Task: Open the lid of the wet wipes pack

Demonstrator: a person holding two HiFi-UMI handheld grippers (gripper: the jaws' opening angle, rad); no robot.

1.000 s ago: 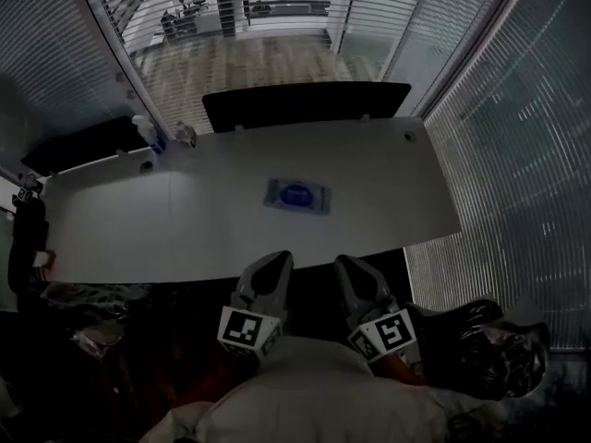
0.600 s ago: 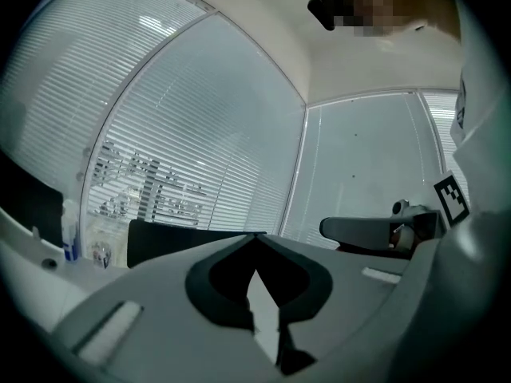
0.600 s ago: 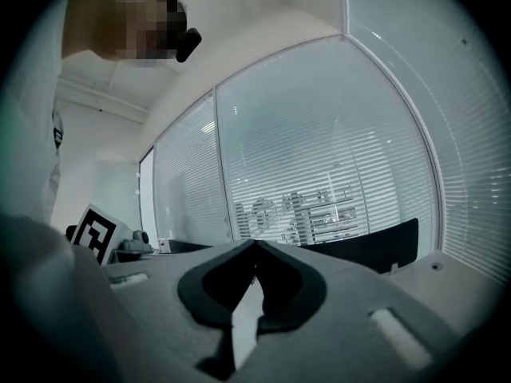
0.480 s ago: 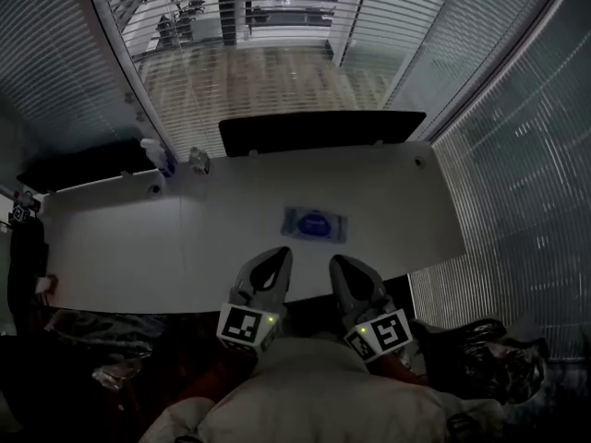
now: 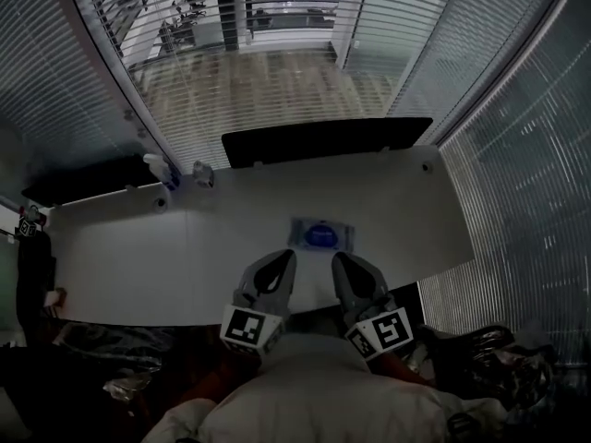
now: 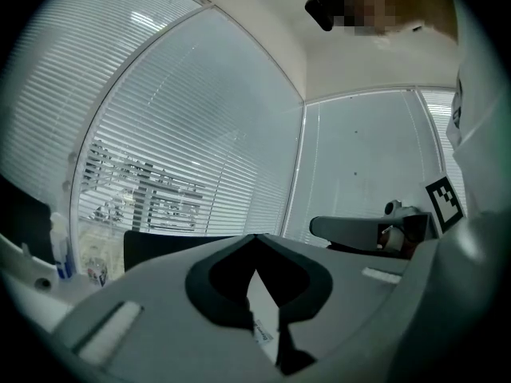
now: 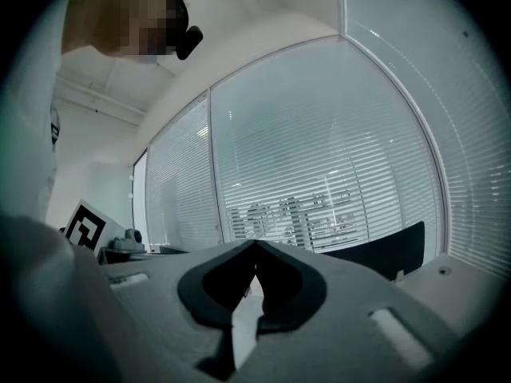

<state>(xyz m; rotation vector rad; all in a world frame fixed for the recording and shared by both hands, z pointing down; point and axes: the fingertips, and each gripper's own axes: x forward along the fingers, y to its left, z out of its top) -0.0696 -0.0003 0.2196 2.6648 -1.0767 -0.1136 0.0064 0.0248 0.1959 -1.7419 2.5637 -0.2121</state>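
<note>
The wet wipes pack [image 5: 321, 235] is lying flat on the white table [image 5: 166, 257], close to the near edge and a little right of the middle. Its blue lid [image 5: 322, 233] is facing up and looking closed, though the head view is dim and the pack is small in it.

The left gripper [image 5: 281, 258] is hovering over the table's near edge, at about 7 o'clock from the pack and apart from it. Its jaws are resting together at the tips, with nothing between them. The right gripper [image 5: 343, 259] is hanging beside it, at about 5 o'clock from the pack and also clear of it. Its jaws are likewise meeting at the tips and gripping nothing. The two grippers are pointing toward 12 o'clock, with the pack sitting just beyond the gap between them.

A black chair back [image 5: 323, 141] is standing at the table's far edge, at 12 o'clock from the pack. A small bottle [image 5: 159, 168] is standing at about 10 o'clock, well apart from it, near the far left corner.
</note>
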